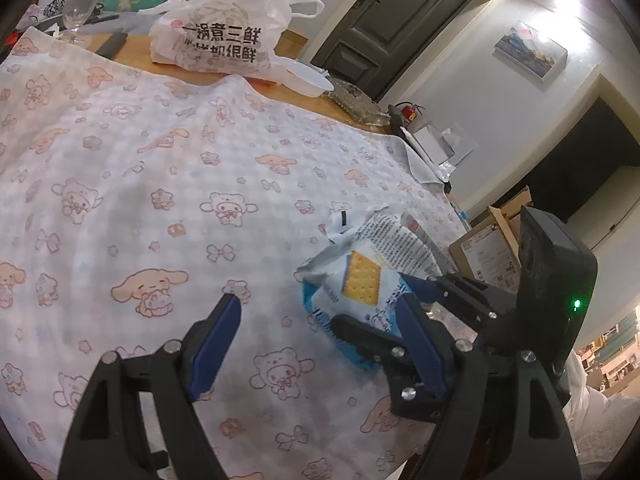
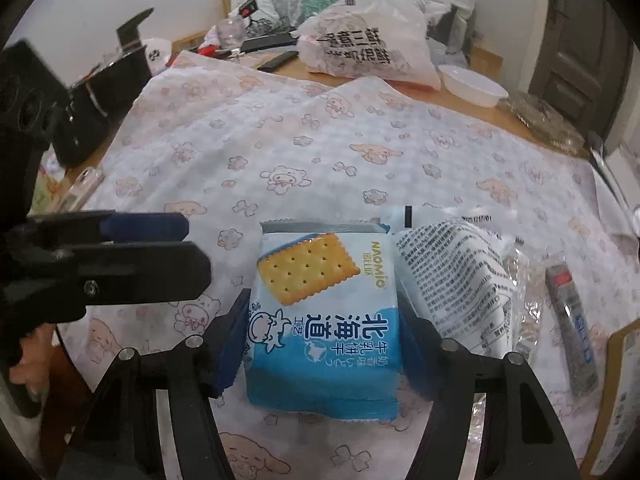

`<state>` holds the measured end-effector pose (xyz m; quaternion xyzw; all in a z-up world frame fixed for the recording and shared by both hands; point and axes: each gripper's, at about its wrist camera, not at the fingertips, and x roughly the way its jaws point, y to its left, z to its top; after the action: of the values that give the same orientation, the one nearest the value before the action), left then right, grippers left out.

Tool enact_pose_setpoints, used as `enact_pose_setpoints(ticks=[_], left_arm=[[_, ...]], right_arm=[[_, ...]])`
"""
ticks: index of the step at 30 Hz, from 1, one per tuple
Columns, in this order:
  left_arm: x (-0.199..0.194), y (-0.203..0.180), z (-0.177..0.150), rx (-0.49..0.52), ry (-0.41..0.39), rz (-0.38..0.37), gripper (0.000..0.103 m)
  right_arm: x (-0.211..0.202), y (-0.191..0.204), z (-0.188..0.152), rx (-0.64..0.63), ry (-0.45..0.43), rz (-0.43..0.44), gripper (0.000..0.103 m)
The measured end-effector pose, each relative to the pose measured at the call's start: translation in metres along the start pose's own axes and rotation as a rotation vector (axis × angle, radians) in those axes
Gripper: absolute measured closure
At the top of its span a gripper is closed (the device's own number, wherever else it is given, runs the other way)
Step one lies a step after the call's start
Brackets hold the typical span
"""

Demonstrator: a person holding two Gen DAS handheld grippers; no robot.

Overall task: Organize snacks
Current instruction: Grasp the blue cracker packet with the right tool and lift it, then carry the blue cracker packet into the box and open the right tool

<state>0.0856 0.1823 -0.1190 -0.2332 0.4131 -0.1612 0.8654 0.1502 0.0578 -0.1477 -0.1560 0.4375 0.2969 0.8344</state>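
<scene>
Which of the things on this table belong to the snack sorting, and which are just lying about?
Job:
- blue cracker packet, between the right gripper fingers
- white printed wrapper beside it
- left gripper, open over the cloth

Lying about:
- printed plastic bag
- white bowl
- wine glass
- patterned tablecloth

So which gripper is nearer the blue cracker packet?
Right. The right gripper straddles the cracker packet, one finger on each side. The left gripper hangs open beside it, over bare tablecloth.
</scene>
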Motion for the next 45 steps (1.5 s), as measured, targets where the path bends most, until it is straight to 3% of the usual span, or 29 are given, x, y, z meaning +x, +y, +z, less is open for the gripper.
enact_pose_setpoints(ticks=[6,10,12,14,15,18,25,32,37,40,45], left_arm=[[0.004,-0.01,0.001,0.003,0.005,-0.032,0.027],[-0.005,-0.03,0.006,0.016,-0.033,-0.108,0.028],[-0.011,-0.045,0.008,0.041,-0.054,-0.136,0.033],[-0.018,-0.061,0.01,0.061,-0.07,-0.173,0.051],[-0.02,-0.069,0.011,0.072,-0.073,-0.18,0.051],[-0.025,-0.103,0.013,0.144,-0.096,-0.141,0.051],[-0.016,-0.192,0.023,0.272,-0.094,-0.13,0.051],[0.033,-0.299,0.038,0.421,-0.044,-0.145,0.051],[0.091,-0.366,0.039,0.525,0.028,-0.165,0.051],[0.126,-0.391,0.035,0.562,0.076,-0.158,0.052],[0.163,-0.402,0.033,0.564,0.121,-0.138,0.052]], right_arm=[[-0.024,0.002,-0.002,0.001,-0.064,0.075,0.041],[-0.057,0.005,0.0,-0.007,-0.147,0.155,0.041],[-0.076,0.007,-0.001,-0.023,-0.196,0.164,0.041],[-0.095,0.004,-0.003,-0.021,-0.236,0.164,0.041],[-0.101,0.001,-0.004,-0.016,-0.248,0.168,0.041],[-0.122,-0.013,-0.01,0.009,-0.287,0.183,0.041],[-0.18,-0.062,-0.037,0.057,-0.398,0.161,0.041],[-0.241,-0.146,-0.078,0.139,-0.504,0.101,0.041],[-0.262,-0.208,-0.111,0.219,-0.523,0.035,0.041],[-0.263,-0.239,-0.13,0.263,-0.502,0.007,0.041],[-0.25,-0.27,-0.148,0.291,-0.447,-0.056,0.041]])
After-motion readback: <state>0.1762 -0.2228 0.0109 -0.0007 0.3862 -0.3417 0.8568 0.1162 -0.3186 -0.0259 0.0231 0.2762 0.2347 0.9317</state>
